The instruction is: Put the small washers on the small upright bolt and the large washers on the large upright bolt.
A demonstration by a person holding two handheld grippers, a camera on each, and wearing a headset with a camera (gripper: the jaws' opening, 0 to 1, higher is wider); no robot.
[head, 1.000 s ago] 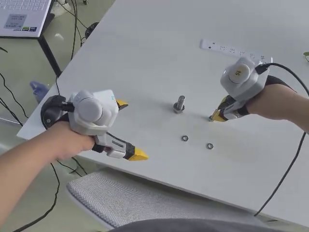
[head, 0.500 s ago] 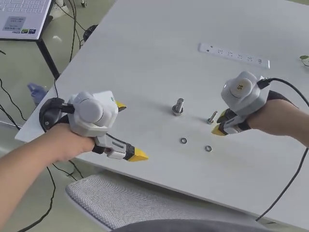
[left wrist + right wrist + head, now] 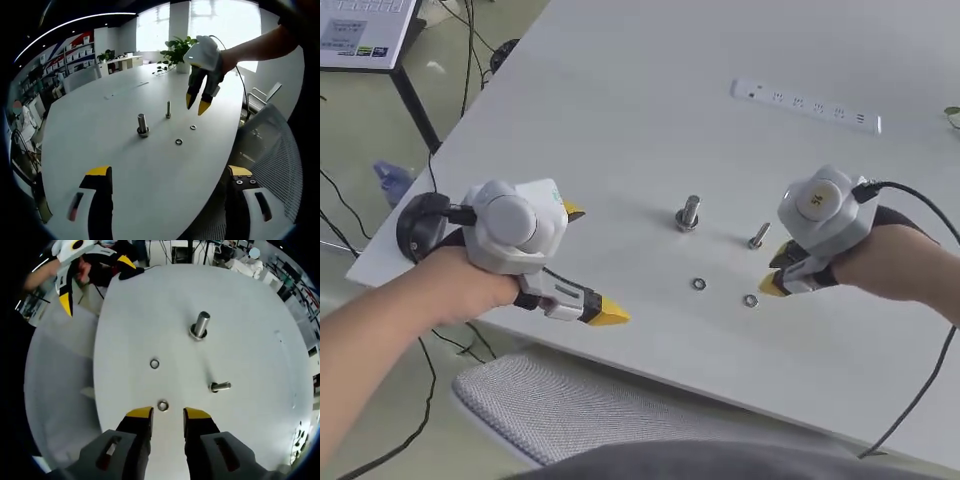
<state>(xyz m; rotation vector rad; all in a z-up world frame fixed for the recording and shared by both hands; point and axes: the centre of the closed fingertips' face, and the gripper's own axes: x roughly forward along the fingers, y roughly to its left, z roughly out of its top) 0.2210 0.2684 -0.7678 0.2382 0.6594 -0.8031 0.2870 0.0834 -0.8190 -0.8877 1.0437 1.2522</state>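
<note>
With the left tool [image 3: 168,171] held open and empty, the open right tool [image 3: 167,412] is poised at a washer [image 3: 162,405] lying flat on the worktop [image 3: 250,315] near the small bolt [image 3: 220,386]; pickup is judged next, requiring the jaws to be lowered and closed.

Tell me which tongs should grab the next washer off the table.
Right. The right tongs are open just short of the nearest washer, which lies in line with their gap. The left tongs hang wide open by the near edge of the table, far from that washer.
</note>
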